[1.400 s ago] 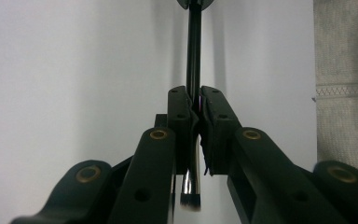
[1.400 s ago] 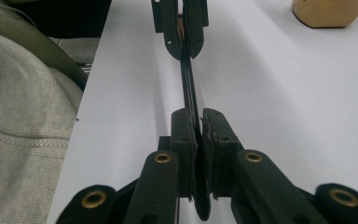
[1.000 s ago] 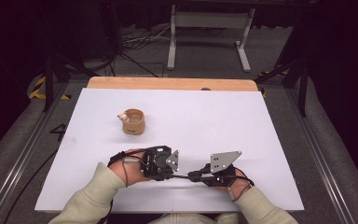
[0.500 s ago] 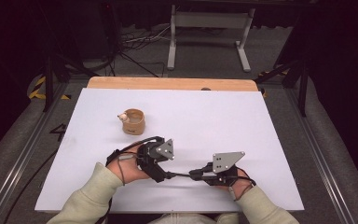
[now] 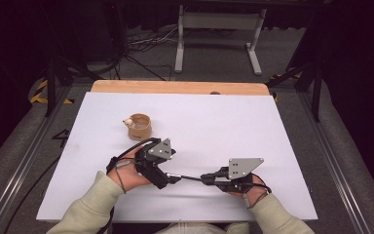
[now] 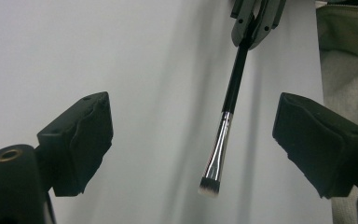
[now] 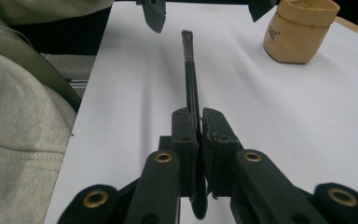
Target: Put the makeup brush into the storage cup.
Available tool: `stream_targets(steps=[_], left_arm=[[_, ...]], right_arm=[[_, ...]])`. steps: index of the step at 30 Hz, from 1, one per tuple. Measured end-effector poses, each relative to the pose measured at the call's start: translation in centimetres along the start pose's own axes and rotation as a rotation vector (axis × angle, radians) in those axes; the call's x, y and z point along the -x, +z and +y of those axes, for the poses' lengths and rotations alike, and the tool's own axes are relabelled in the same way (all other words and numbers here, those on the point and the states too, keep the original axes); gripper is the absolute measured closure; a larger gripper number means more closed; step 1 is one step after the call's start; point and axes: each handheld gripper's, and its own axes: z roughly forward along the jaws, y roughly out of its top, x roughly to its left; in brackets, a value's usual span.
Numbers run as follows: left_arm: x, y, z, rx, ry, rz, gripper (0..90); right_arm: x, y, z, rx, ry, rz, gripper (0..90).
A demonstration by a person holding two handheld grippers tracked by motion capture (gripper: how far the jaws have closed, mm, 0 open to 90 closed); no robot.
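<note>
Nearest us, lower right of the high view, our right gripper has its jaws clamped on the handle of a makeup brush; in the right gripper view the handle runs straight out from betw. the closed jaws, bristle end farthest from them. The brush hangs just above the white surface, lower centre of the frame, pointing toward our left gripper. That one's jaws have just been opening & now stand wide: in the left gripper view the brush tip hangs betw. them, touching neither pad. So we judge the handover is done, brush now w/ the right hand alone.

Farther up, left of centre, sits a small tan cup, something pale at its rim, well apart from both grippers. Next move, prob.: left backs off clear of the bristles, then right carries the brush to the cup, keeping the grip firm since the handle is thin.
</note>
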Motion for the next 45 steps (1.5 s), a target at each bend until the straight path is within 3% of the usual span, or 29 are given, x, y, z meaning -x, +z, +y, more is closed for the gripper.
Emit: stream_targets(steps=[5, 9, 16, 33, 42, 45], left_arm=[[0.0, -0.2, -0.4, 0.037, 0.008, -0.003, 13.2], [-0.1, -0.5, -0.7, 0.109, 0.022, -0.013, 14.8], [-0.3, -0.5, -1.7, 0.220, -0.010, -0.060, 17.1], [-0.6, 0.3, -2.5, 0.293, -0.007, -0.106, 19.7], [-0.7, 0.4, -2.7, 0.298, 0.007, -0.165, 43.0], [-0.7, 0.4, -2.7, 0.293, 0.015, -0.166, 49.2]], right_arm=[[0.0, -0.3, 0.0, 0.026, 0.005, -0.006, 84.3], [0.1, -0.5, -0.1, 0.045, 0.007, -0.004, 84.3], [0.1, -0.7, 0.0, 0.065, 0.010, -0.004, 84.3], [0.2, -0.9, 0.0, 0.096, 0.015, 0.001, 84.2], [0.2, -0.9, -0.1, 0.111, 0.018, 0.006, 84.2], [0.2, -0.9, -0.1, 0.112, 0.020, 0.005, 84.2]])
